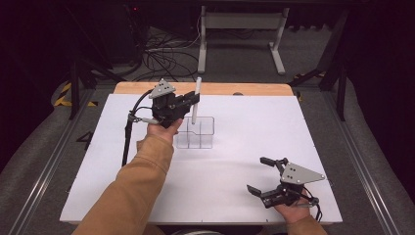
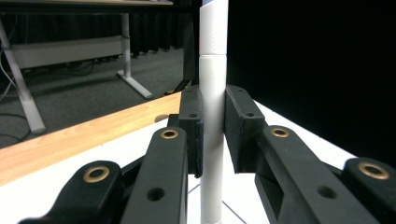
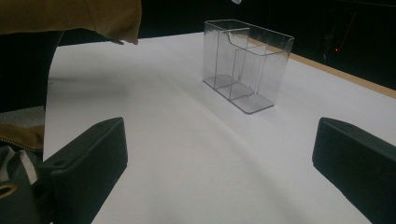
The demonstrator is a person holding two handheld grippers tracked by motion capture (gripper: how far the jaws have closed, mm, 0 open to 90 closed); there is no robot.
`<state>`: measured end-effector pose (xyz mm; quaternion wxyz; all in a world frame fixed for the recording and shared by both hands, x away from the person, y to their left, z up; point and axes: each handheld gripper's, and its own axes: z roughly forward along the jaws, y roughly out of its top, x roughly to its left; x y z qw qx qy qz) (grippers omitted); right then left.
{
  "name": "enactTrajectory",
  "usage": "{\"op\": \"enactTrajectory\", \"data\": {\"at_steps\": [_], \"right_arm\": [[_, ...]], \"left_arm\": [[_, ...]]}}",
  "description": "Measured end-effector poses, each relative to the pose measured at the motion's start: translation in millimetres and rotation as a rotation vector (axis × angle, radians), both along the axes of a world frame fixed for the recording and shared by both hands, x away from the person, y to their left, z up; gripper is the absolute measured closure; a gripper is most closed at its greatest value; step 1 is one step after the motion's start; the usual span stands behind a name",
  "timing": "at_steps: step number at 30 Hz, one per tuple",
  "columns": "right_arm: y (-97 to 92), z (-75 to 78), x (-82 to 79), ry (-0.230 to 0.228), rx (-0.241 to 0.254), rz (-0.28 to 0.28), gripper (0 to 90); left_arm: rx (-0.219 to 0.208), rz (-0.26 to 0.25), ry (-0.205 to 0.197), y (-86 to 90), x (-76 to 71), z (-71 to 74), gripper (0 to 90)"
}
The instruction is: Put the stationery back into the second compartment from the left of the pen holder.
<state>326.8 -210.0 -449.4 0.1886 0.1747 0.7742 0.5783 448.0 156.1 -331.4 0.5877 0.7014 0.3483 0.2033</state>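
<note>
My left gripper (image 1: 194, 103) is shut on a white marker (image 1: 196, 100), held upright above the back of a clear plastic organiser (image 1: 196, 132) on the white table. In the left gripper view the marker (image 2: 212, 116) stands straight up between the two black pads (image 2: 192, 135), which press on its sides. My right gripper (image 1: 262, 175) rests near the table's front right corner, its jaws wide apart with nothing between them. The right gripper view shows the organiser (image 3: 245, 63) with its compartments, farther off across the table.
The white sheet (image 1: 235, 147) covers a wooden table (image 1: 220, 88) whose far edge shows bare. A sleeved left forearm (image 1: 134, 186) reaches up from the bottom. Behind the table stand a white desk frame (image 1: 240, 29) and cables on the floor.
</note>
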Motion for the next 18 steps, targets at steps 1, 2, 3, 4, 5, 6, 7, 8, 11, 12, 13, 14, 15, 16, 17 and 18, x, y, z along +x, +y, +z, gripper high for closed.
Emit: {"op": "enactTrajectory", "data": {"at_steps": [1, 2, 3, 4, 5, 6, 7, 8, 11, 12, 13, 14, 15, 16, 17, 18], "right_arm": [[-0.1, -0.1, 0.0, 0.0, 0.0, 0.0, 3.9], [-0.1, -0.2, 0.0, 0.001, 0.0, 0.001, 3.9], [-0.1, -0.2, 0.1, 0.001, 0.0, 0.001, 3.9], [-0.2, -0.2, 0.1, 0.001, 0.0, 0.001, 3.9], [-0.1, -0.2, 0.1, 0.001, 0.0, 0.001, 3.9], [0.0, -0.2, 0.0, 0.001, 0.001, 0.001, 3.9], [0.1, -0.2, 0.0, 0.001, 0.001, 0.002, 3.9], [0.1, -0.2, 0.0, 0.001, 0.001, 0.002, 3.9], [0.3, -0.3, 0.0, 0.002, 0.0, 0.004, 3.9], [0.3, -0.3, -0.1, 0.001, -0.001, 0.004, 3.9], [0.1, -0.3, -0.1, 0.002, 0.0, 0.003, 3.9], [0.0, -0.3, 0.0, 0.002, 0.0, 0.003, 3.9], [-0.1, -0.2, 0.0, 0.003, 0.001, 0.004, 3.9], [-0.2, -0.3, 0.0, 0.002, 0.002, 0.005, 3.9], [-0.2, -0.3, 0.0, 0.002, 0.002, 0.005, 3.9], [-0.1, -0.4, 0.0, 0.003, 0.001, 0.006, 3.9]], "left_arm": [[0.009, 0.004, -0.008, 0.1, 0.5, -1.4, 78.6], [0.016, 0.002, -0.011, 0.0, 0.5, -2.2, 78.6], [0.032, 0.003, -0.017, 0.0, 0.8, -3.4, 78.6], [0.035, 0.004, -0.015, -0.3, 1.0, -4.1, 78.6], [0.039, 0.006, -0.016, -0.2, 1.4, -4.7, 78.6], [0.037, 0.005, -0.014, -0.2, 2.0, -5.5, 78.6], [0.039, 0.003, -0.013, -0.1, 2.7, -6.5, 78.6], [0.034, 0.001, -0.018, -0.3, 3.4, -7.9, 78.6], [0.02, -0.005, -0.011, -0.1, 6.3, -12.5, 78.5], [0.019, -0.008, -0.004, 0.1, 7.2, -14.4, 78.6], [0.016, -0.007, 0.0, -0.2, 7.6, -16.4, 78.6], [0.019, -0.008, 0.002, -0.1, 8.1, -18.5, 78.5], [0.019, -0.008, 0.004, 0.0, 8.9, -21.0, 78.5], [0.016, -0.009, 0.005, 0.0, 9.4, -22.5, 78.5], [0.016, -0.007, 0.004, 0.5, 10.1, -24.0, 78.5], [0.009, -0.009, 0.006, 0.8, 11.1, -26.3, 78.5]]}}
